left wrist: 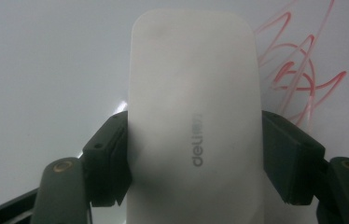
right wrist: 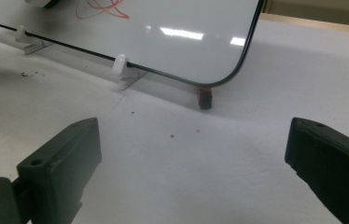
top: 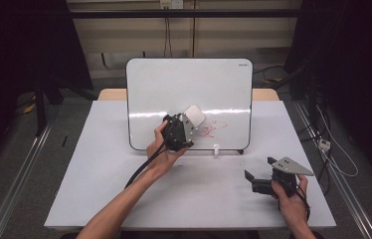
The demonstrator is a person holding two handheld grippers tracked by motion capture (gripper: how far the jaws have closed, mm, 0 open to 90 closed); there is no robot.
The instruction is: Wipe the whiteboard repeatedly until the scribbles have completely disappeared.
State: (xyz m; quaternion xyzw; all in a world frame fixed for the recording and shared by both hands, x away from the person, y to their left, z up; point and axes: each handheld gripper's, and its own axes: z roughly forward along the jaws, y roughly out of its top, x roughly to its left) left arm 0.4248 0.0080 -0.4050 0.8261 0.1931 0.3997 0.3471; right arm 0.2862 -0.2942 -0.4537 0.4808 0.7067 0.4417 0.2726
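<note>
white table point(top: 199, 199) bears an upright whiteboard point(top: 174, 84); dark curtains point(top: 20, 45) surround it.

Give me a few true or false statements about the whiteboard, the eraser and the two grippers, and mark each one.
1. The left gripper is shut on the white rounded plastic eraser. True.
2. The red marker scribble on the upright white glossy whiteboard is fully wiped away. False: red lines remain on the board beside the eraser.
3. The right gripper holds a marker. False: its jaws stand open with nothing between them, above the white table.
4. The whiteboard stands on small white plastic clip feet. True.
5. The eraser lies flat on the table. False: it is held up against the whiteboard.
</note>
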